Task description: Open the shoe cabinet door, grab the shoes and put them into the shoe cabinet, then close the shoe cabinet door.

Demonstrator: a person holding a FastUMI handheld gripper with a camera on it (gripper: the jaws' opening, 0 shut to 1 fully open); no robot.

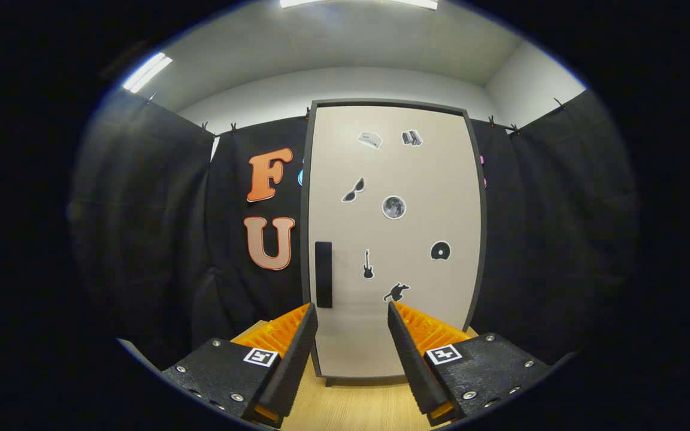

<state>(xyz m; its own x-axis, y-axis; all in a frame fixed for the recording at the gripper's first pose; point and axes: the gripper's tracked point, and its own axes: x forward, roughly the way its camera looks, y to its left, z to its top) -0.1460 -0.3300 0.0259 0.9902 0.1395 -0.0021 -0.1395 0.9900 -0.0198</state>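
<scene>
The jaws [351,335] stand released with nothing between them, over the wooden desk [357,407]. Just ahead at twelve o'clock stands the shoe cabinet [393,239], its door shut, long axis upright. The dark handle [323,274] at eleven o'clock looks the place to grip; the stiff, light panel should swing easily.

shoe cabinet [394,239] standing on tabletop [351,407], door shut | handle [323,274] sitting at cabinet door's left edge | hand-held gripper [352,326] hovering before cabinet, fingers apart | booth wall hanging behind cabinet
</scene>
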